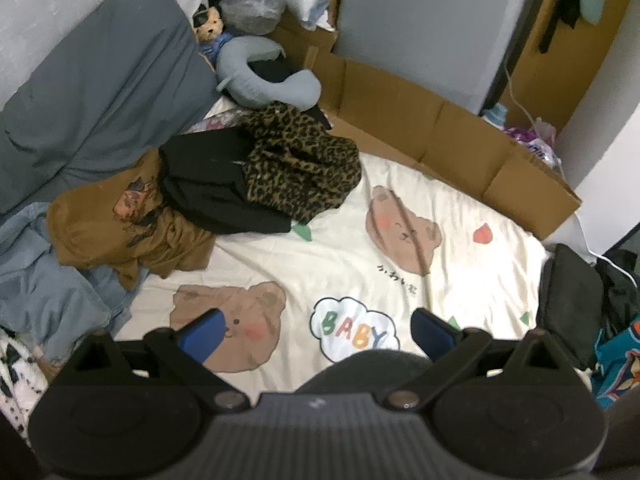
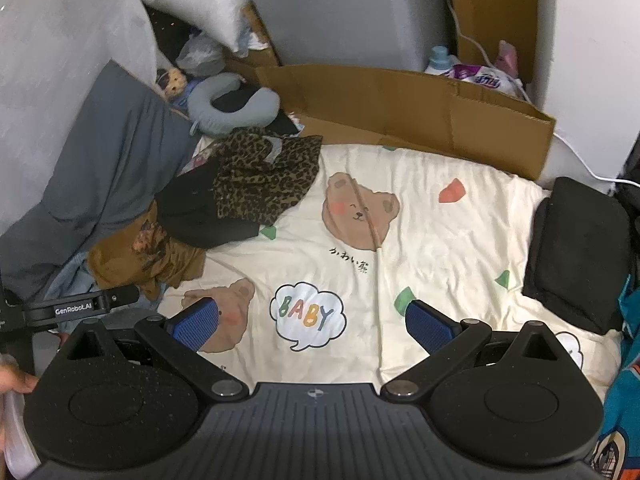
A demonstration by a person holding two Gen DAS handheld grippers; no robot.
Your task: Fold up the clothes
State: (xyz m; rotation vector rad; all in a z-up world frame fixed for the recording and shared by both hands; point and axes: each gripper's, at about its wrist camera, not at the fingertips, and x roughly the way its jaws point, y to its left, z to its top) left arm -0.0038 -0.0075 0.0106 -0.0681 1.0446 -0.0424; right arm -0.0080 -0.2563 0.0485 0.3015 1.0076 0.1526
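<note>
Now, left view: my left gripper (image 1: 316, 334) spread wide, empty, hanging above blanket (image 1: 460, 208). Unfolded pile far left: leopard top (image 1: 300, 164) over black garment (image 1: 208, 184), brown shirt (image 1: 120, 228) beneath. I'd take leopard top first, pinch one edge

Right view: right gripper (image 2: 314, 324) also spread, empty; folded black stack (image 2: 576, 244) at right. Keep middle free for folding
</note>
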